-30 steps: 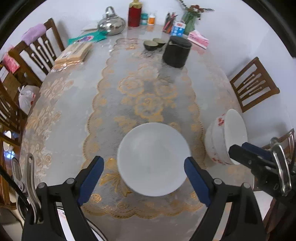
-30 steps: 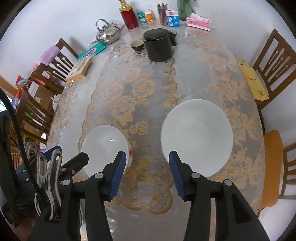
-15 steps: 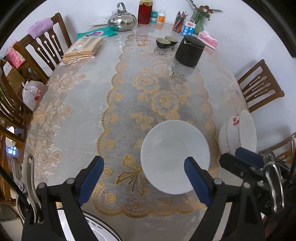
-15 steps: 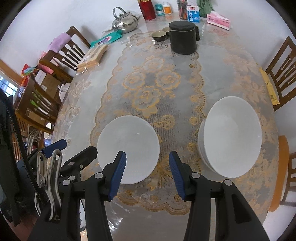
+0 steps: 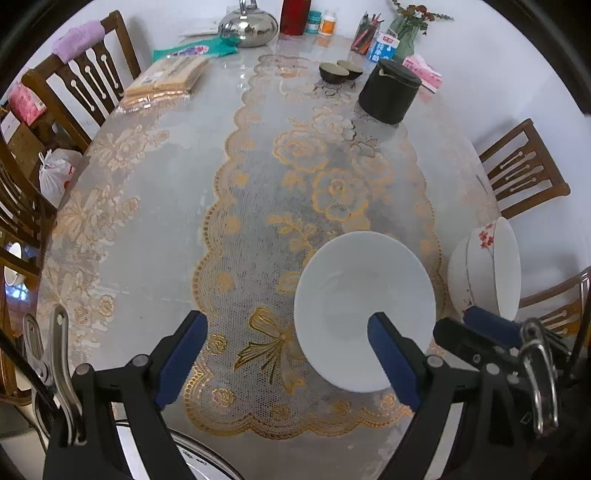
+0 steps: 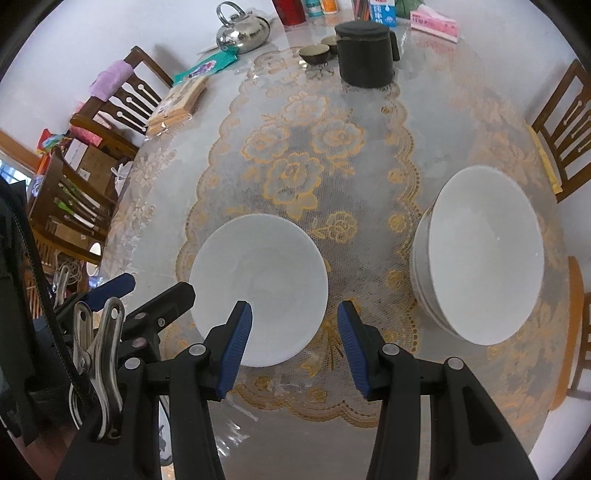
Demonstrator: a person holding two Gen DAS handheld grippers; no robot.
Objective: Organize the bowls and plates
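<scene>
A plain white bowl (image 5: pixel 364 310) sits on the lace cloth near the table's front edge; it also shows in the right wrist view (image 6: pixel 258 301). A stack of white bowls with a red flower print (image 5: pixel 487 269) stands to its right, seen from above in the right wrist view (image 6: pixel 480 254). My left gripper (image 5: pixel 288 354) is open and empty, held above the front edge with its right finger over the plain bowl's rim. My right gripper (image 6: pixel 295 347) is open and empty, between the plain bowl and the stack.
At the far end stand a black pot (image 5: pixel 389 92), two small dark bowls (image 5: pixel 340 70), a steel kettle (image 5: pixel 247 24), a red canister, a milk carton and packets (image 5: pixel 166 79). Wooden chairs (image 5: pixel 524 170) ring the table. A white rim (image 5: pixel 199 458) shows below the front edge.
Both grippers have drawn back and risen, so the bowls look further off. In the left wrist view the plain bowl has slid from the centre to the right.
</scene>
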